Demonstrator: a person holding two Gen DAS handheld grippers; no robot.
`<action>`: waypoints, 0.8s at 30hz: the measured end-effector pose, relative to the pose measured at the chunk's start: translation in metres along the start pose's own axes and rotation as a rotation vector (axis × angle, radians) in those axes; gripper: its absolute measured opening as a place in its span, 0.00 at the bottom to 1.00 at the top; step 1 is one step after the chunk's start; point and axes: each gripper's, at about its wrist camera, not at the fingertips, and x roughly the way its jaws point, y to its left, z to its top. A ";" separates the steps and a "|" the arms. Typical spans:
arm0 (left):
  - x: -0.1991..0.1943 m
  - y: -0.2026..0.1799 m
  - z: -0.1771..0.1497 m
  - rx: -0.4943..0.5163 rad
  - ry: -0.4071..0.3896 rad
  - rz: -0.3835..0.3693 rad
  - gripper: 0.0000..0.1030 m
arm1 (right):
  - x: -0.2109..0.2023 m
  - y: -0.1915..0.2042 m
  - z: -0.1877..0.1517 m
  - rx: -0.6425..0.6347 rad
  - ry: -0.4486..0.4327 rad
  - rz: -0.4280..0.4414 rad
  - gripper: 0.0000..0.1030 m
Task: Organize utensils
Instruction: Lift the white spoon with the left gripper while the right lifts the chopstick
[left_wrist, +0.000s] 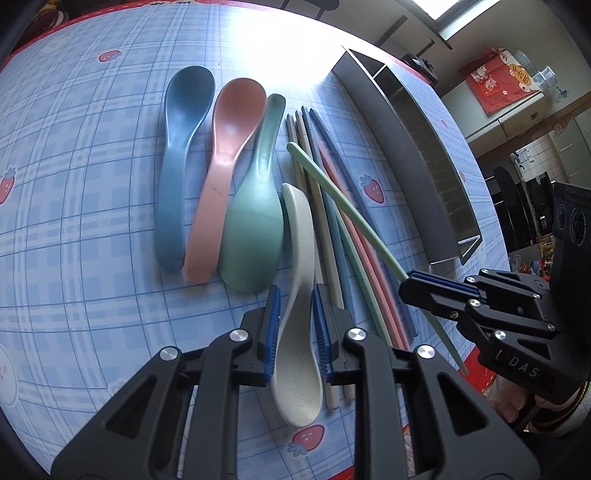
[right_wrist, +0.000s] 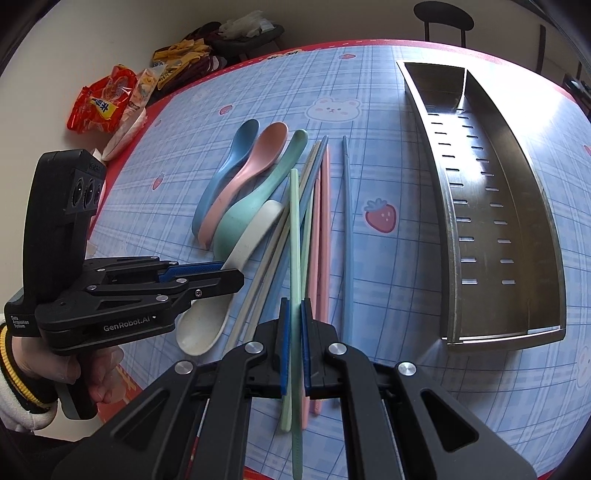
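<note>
Your right tool (right_wrist: 293, 345) is clamping one green chopstick (right_wrist: 294, 236), lifted over the pile at 12 o'clock. Your left tool (left_wrist: 294, 328) is straddling the white spoon (left_wrist: 297, 295), contact unclear. Four spoons, about eight chopsticks on the counter (left_wrist: 92, 184). Tray (right_wrist: 491, 206) at 2 o'clock. Light, stiff, slick plastic; grip mid-handle.
</note>
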 end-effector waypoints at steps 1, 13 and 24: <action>0.000 -0.001 0.000 0.001 0.000 0.001 0.20 | 0.001 0.000 0.000 0.001 0.003 0.000 0.06; 0.003 -0.028 -0.001 0.068 -0.016 0.055 0.10 | 0.015 -0.011 -0.006 0.060 0.062 -0.017 0.06; -0.010 -0.028 -0.012 0.060 -0.050 0.066 0.10 | 0.020 -0.029 -0.007 0.109 0.075 -0.008 0.06</action>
